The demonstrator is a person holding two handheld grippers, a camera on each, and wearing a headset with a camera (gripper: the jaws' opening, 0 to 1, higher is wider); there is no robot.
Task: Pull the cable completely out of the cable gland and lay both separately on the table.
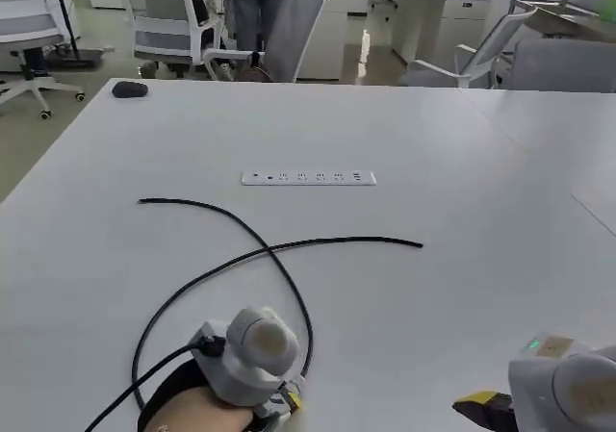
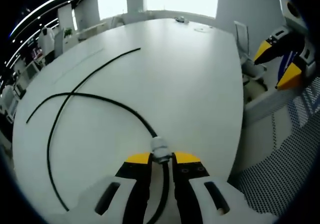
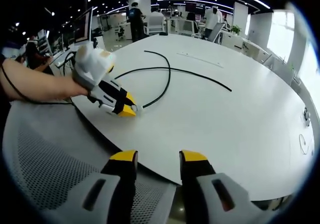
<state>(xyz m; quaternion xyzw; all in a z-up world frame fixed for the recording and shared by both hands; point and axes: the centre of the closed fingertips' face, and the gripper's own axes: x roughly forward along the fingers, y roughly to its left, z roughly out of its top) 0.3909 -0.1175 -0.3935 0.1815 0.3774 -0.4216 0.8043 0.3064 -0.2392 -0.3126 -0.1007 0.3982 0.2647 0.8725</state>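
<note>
A small white cable gland (image 2: 160, 149) sits between the yellow fingertips of my left gripper (image 2: 162, 158), which is shut on it. The black cable (image 2: 107, 100) leaves the gland and curves away over the white table; behind the gland it runs back between the jaws. A second black stretch (image 1: 337, 241) crosses the first. In the head view the left gripper (image 1: 289, 399) is at the table's near edge. My right gripper (image 3: 158, 156) is open and holds nothing, off the near edge to the right (image 1: 478, 405).
A white power strip (image 1: 308, 177) lies mid-table beyond the cable. A dark mouse-like object (image 1: 129, 89) sits at the far left corner. Office chairs (image 1: 173, 18) and a standing person are behind the table. A mesh chair (image 3: 50, 174) is below my right gripper.
</note>
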